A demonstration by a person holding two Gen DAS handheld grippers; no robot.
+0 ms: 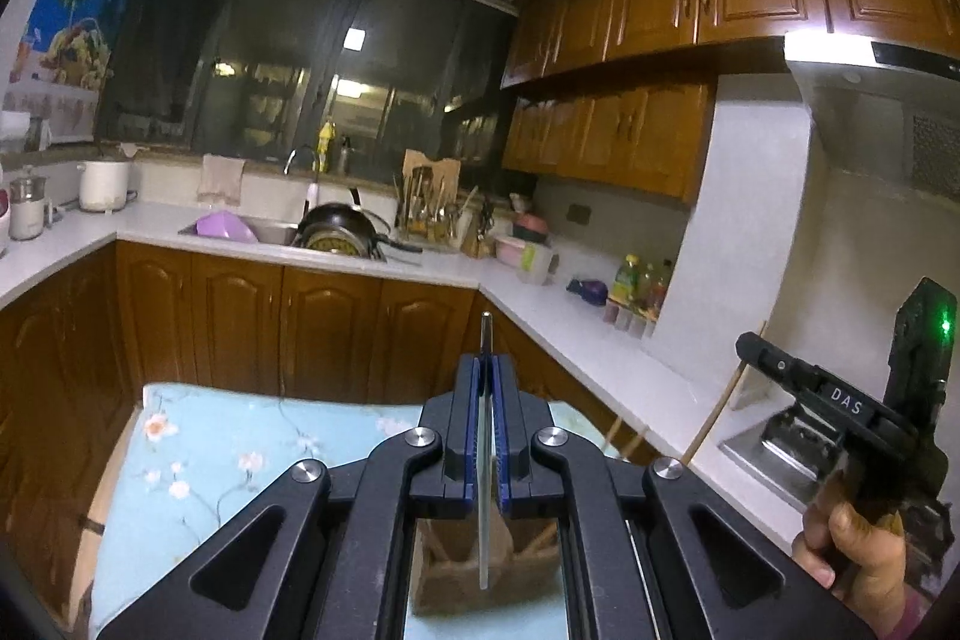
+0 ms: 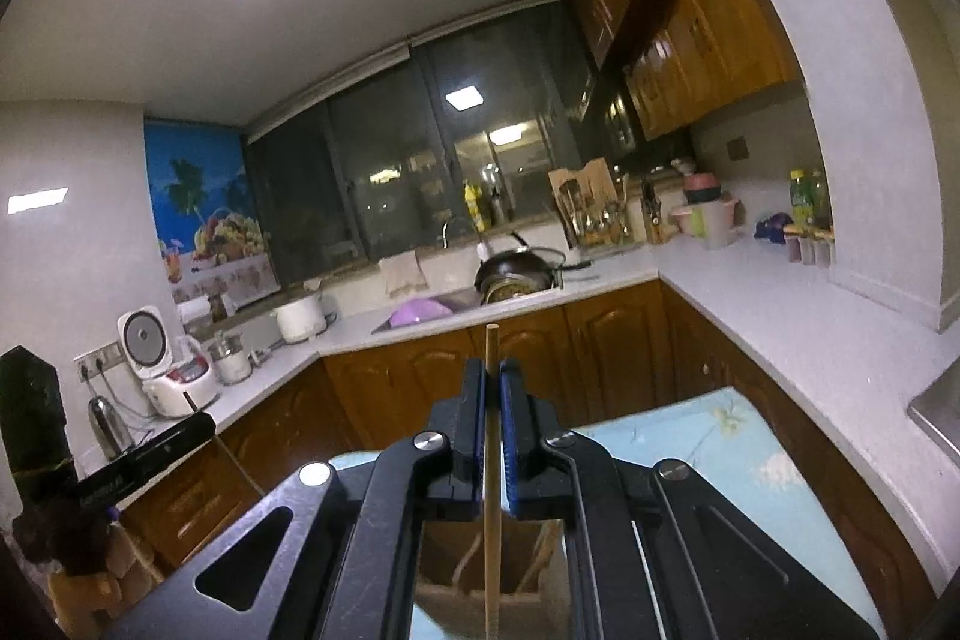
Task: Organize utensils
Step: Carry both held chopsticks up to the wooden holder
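My left gripper [image 1: 487, 363] is shut on a thin metal stick [image 1: 485, 460] that stands upright between the blue pads, its tip above them. Under it, a wooden utensil holder [image 1: 456, 574] with compartments rests on the light-blue floral tablecloth [image 1: 240, 460]. My right gripper [image 2: 493, 369] is shut on a wooden chopstick [image 2: 491, 520], also upright, above the same holder [image 2: 450, 568]. The left wrist view shows the right gripper [image 1: 747, 340] held by a hand [image 1: 852, 538], with the chopstick [image 1: 720, 400] slanting below it. The left gripper [image 2: 201, 424] appears at the left of the right wrist view.
An L-shaped white counter [image 1: 570, 334] over brown cabinets lies ahead. The sink holds a black wok [image 1: 342, 226] and a purple basin [image 1: 225, 226]. A utensil rack [image 1: 429, 208], bottles [image 1: 636, 280], a rice cooker [image 2: 180, 376] and a kettle [image 2: 108, 424] stand on it. A stove [image 1: 774, 436] is at right.
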